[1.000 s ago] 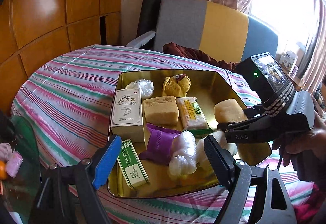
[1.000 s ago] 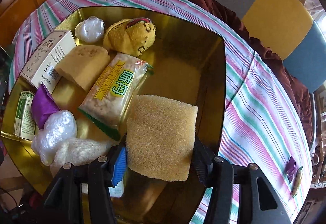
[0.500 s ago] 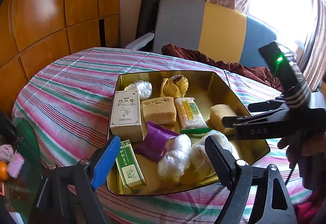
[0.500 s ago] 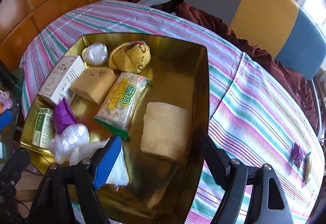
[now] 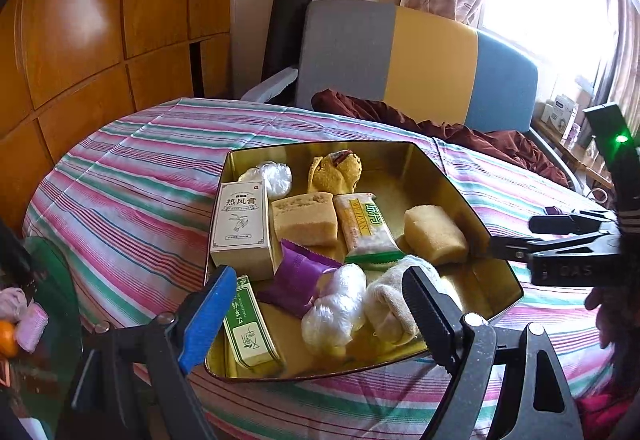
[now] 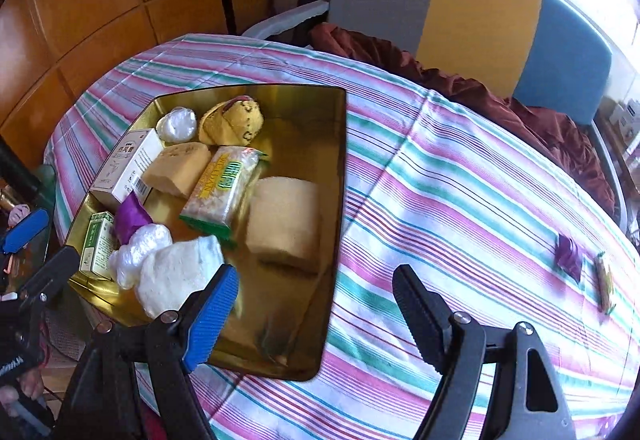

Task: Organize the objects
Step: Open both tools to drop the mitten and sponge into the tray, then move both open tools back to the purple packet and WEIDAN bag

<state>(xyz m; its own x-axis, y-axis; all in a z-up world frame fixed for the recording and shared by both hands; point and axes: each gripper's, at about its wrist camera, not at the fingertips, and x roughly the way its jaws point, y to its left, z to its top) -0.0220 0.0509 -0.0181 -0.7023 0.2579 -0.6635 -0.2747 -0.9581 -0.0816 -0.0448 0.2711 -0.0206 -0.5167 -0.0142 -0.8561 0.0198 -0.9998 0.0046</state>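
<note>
A gold metal tray (image 5: 424, 160) (image 6: 336, 200) on the striped tablecloth holds several items: a white box (image 5: 240, 224), two tan sponges (image 5: 434, 234) (image 6: 286, 222), a green-labelled snack pack (image 5: 366, 226), a purple packet (image 5: 296, 276), a green box (image 5: 248, 324), plastic-wrapped bundles and a yellow plush. My left gripper (image 5: 316, 304) is open and empty over the tray's near edge. My right gripper (image 6: 316, 304) is open and empty, above the tray's near right corner. It shows at the right in the left wrist view (image 5: 520, 236).
A purple packet (image 6: 568, 256) and a small green-yellow wrapper (image 6: 604, 282) lie on the tablecloth (image 6: 440, 180) at the far right. A grey, yellow and blue chair (image 5: 420, 56) with a maroon cloth (image 5: 460, 128) stands behind the table. Wood panelling is at the left.
My right gripper let go of the tan sponge, which now lies in the tray, and opened and drew back and up to the right. My left gripper pulled back slightly.
</note>
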